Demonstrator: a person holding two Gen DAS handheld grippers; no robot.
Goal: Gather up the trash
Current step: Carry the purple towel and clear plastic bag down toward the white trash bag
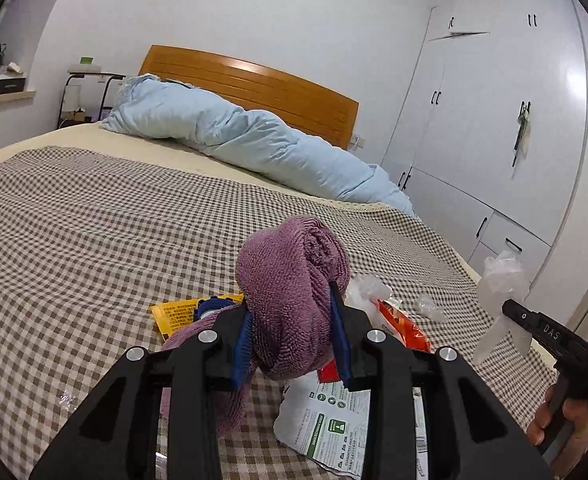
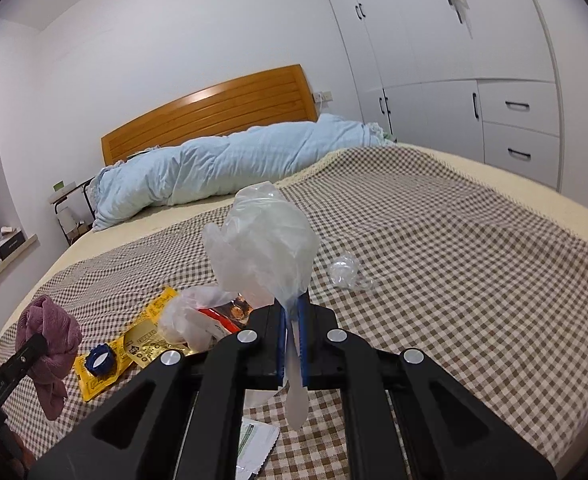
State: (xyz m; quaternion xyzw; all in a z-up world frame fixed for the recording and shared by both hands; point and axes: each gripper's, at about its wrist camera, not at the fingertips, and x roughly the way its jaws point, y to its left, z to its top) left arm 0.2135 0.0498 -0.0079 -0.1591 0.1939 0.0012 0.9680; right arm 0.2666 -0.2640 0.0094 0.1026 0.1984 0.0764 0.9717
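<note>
Currently left tongs (image 1: pixel 294 344) are clamped on a bunched purple towel (image 1: pixel 290 296), lifted off the checkered bed cover (image 1: pixel 94 240), with its tail hanging down at 7 o'clock. Right tongs (image 2: pixel 292 344) are pressed together on a crumpled clear plastic bag (image 2: pixel 262 244), bag bulging above the fingertips, a thin strip of it dangling below between the fingers.

Trash on the bed, left view: yellow wrapper (image 1: pixel 174 314) at 9 o'clock of the towel with a blue cap (image 1: pixel 210 306) on it, red packet (image 1: pixel 403 326) at 3 o'clock, white printed pouch (image 1: pixel 329 428) at 6 o'clock under the tongs, small clear plastic scrap (image 1: pixel 429 306) further out at 3 o'clock. Another crumpled bag (image 2: pixel 186 316) sits beside the red packet, right view.

Light blue quilt (image 1: pixel 222 132) is rolled up at 12 o'clock along the wooden headboard (image 1: pixel 262 84). White wardrobe (image 1: pixel 493 120) at 2 o'clock.
</note>
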